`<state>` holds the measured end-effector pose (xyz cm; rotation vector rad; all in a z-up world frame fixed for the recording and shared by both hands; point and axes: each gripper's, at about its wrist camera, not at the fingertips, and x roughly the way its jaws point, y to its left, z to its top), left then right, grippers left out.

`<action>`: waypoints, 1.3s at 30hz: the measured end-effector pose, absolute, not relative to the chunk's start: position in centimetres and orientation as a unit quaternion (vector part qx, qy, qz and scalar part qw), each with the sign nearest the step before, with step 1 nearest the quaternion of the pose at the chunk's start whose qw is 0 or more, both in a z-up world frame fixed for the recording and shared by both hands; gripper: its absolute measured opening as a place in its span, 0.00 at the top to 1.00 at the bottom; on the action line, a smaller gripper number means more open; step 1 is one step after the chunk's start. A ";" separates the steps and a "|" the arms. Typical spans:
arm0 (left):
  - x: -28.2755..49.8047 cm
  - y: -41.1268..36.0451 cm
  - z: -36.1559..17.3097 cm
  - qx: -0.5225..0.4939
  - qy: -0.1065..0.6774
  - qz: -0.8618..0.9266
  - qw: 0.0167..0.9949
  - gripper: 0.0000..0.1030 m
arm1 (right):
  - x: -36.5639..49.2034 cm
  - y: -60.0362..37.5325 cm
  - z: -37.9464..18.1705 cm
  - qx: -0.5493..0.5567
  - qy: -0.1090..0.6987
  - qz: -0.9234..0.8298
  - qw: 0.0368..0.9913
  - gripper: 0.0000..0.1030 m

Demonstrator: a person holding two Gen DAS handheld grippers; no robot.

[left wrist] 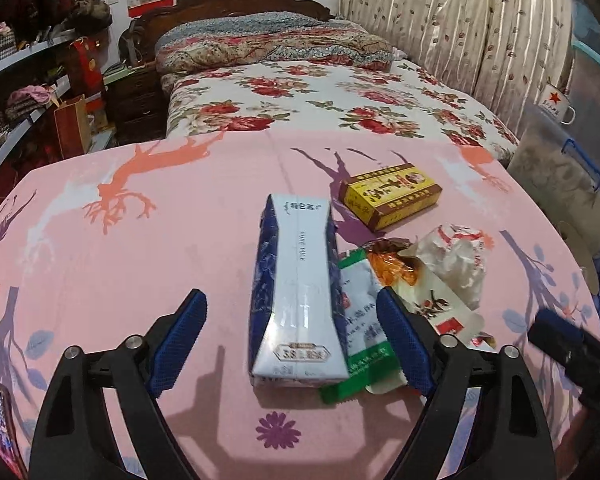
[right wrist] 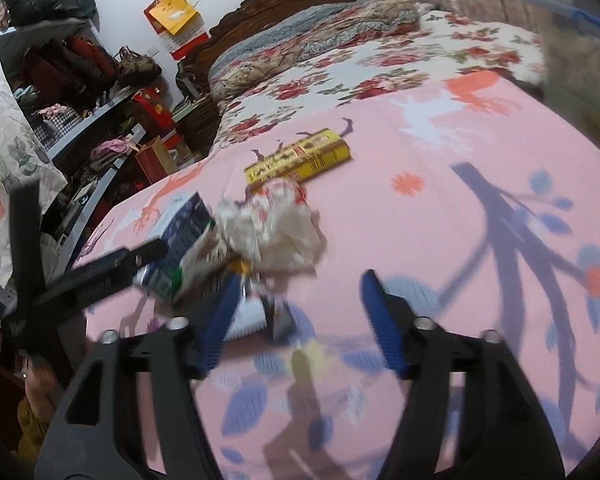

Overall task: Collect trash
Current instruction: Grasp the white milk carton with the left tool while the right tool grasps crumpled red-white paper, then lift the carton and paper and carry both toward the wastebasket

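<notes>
A blue and white milk carton (left wrist: 296,292) lies flat on the pink sheet, between the fingers of my open left gripper (left wrist: 292,336), which do not touch it. To its right lie a green and white wrapper (left wrist: 360,332), an orange wrapper (left wrist: 392,266), a crumpled white plastic bag (left wrist: 456,260) and a yellow box (left wrist: 390,194). My right gripper (right wrist: 300,320) is open and empty, close in front of the crumpled bag (right wrist: 276,228); the yellow box (right wrist: 300,160) lies behind it and the carton (right wrist: 180,236) to the left. This view is blurred.
The pink sheet (left wrist: 120,260) covers a bed that runs back to a floral quilt (left wrist: 300,100) and pillows. Cluttered shelves (left wrist: 20,92) stand on the left. A curtain (left wrist: 460,20), a mug (left wrist: 554,102) and a plastic bin (left wrist: 560,176) are on the right.
</notes>
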<state>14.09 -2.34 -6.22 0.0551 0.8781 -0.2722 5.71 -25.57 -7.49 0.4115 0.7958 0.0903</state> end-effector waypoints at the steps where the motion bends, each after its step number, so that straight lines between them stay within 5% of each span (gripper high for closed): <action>1: 14.4 -2.2 -6.5 0.023 0.429 -0.131 0.893 0.30 | 6.7 -25.5 -7.5 0.202 0.385 0.046 0.899 0.22; 5: 15.5 -1.4 -7.7 -0.003 0.461 -0.141 0.876 0.50 | 10.7 -25.2 -8.0 0.231 0.394 0.061 0.888 0.12; 7: 15.3 -1.2 -7.7 -0.005 0.457 -0.141 0.878 0.51 | 13.0 -24.9 -9.0 0.239 0.411 0.065 0.878 0.13; 10: 14.9 -0.4 -7.1 -0.009 0.447 -0.134 0.884 0.52 | 14.3 -24.6 -10.2 0.249 0.441 0.096 0.857 0.48; 13: 14.1 1.4 -6.0 -0.031 0.442 -0.138 0.886 0.52 | 12.7 -25.6 -9.1 0.260 0.411 0.089 0.869 0.56; 24: 9.3 3.1 -1.1 -0.073 0.394 -0.194 0.896 0.53 | 0.6 -31.4 -7.3 0.205 0.341 -0.026 0.917 0.56; 31: 6.5 -5.0 1.2 -0.058 0.380 -0.336 0.860 0.54 | -4.8 -36.4 -8.6 0.230 0.327 -0.093 0.912 0.56; 39: 3.4 -14.7 -3.4 0.019 0.421 -0.393 0.817 0.54 | -7.7 -37.8 -9.0 0.225 0.315 -0.108 0.916 0.56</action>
